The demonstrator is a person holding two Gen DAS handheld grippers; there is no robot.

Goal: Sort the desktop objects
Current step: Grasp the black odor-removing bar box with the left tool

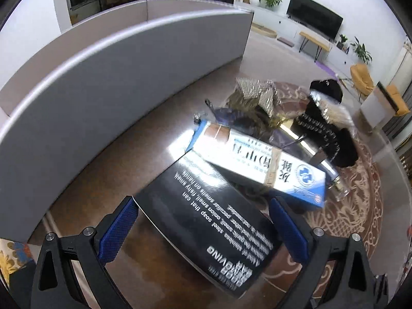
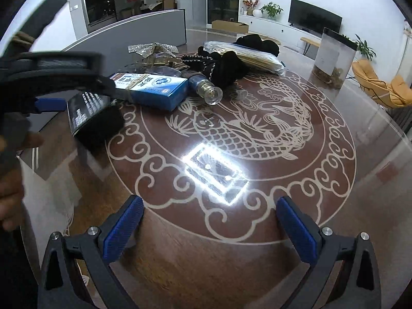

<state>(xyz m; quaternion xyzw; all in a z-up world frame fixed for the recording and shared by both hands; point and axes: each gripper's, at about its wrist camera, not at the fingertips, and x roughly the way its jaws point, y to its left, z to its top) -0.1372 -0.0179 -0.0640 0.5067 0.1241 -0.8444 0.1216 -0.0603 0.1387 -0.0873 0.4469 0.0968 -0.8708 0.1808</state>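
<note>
Black carton (image 1: 206, 221), the printed soap box, lies flat on the glossy table (image 2: 257, 231) directly between the fingers of the left tongs (image 1: 203, 229), its long edges running slantwise across the gap, so that one blue pad (image 1: 121, 229) stands just off its near-left corner and the other sits close against its right edge. These tongs are spread wide and grip nothing; whether the right pad already touches the cardboard I cannot tell, as the view there is crowded. Just ahead of the tips, a blue-and-white box (image 1: 260, 164) rests with one end overlapping the far end of the black carton, and beyond it lie a glass bottle (image 2: 206, 91), a sequinned bow (image 1: 257, 92) and black fabric (image 2: 226, 64). The right tongs (image 2: 209, 228) hover over bare table with the fish pattern, fingers apart and empty, the cluster of objects well ahead and to their left. By its look the carton is light, stiff thin cardboard with a slick finish, probably hollow enough to dent under a hard squeeze. A fair hold would be across its two long sides near the middle, pads squared to the edges, with gentle pressure; drawing it back first should free it from the box lying on it.
</note>
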